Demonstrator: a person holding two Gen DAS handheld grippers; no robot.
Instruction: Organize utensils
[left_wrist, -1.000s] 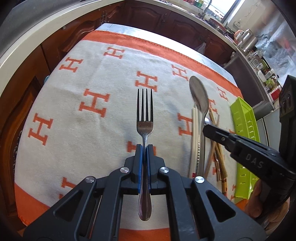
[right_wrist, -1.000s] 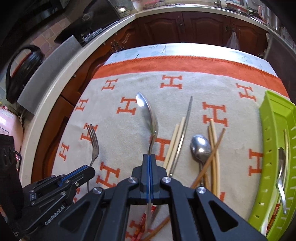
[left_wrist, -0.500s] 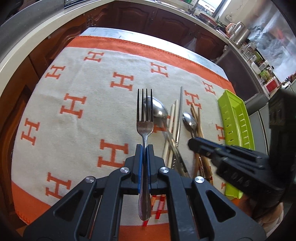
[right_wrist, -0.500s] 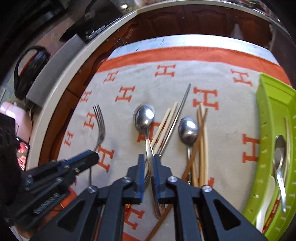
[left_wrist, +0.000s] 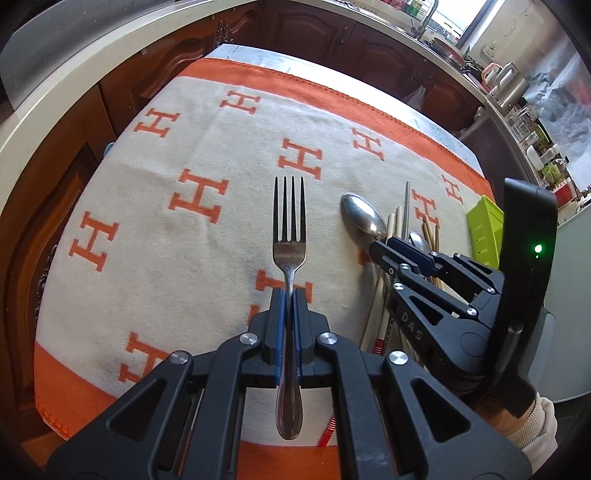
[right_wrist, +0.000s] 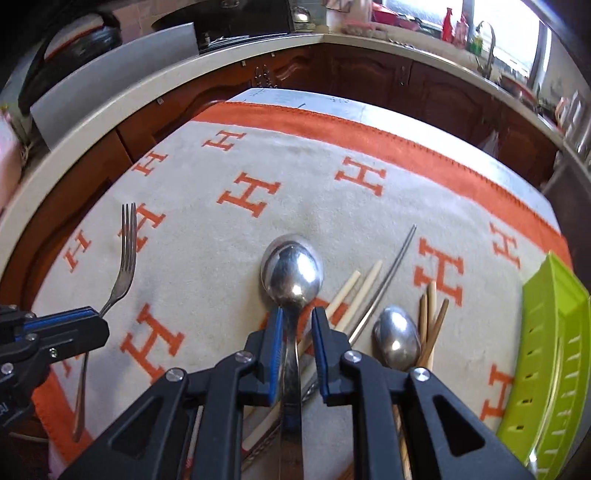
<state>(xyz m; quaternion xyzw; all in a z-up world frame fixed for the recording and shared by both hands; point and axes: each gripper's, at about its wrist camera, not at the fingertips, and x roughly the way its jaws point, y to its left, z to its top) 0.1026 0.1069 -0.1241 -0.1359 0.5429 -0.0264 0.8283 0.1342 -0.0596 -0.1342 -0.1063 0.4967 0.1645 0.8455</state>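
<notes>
Steel handles were the risk: the slim stainless fork (left_wrist: 289, 236), pinched by its neck alone in the fully closed left gripper (left_wrist: 289, 295), could pivot or slip if swung quickly toward the lime-green plastic tray (right_wrist: 546, 347). The right gripper (right_wrist: 297, 321), jaws parted, straddled the large polished metal spoon (right_wrist: 291, 273), which lay on the orange-lettered cream cloth (right_wrist: 229, 251) over pale chopsticks (right_wrist: 354, 291); closing carelessly might snag one. Both grippers pointed forward and low.
</notes>
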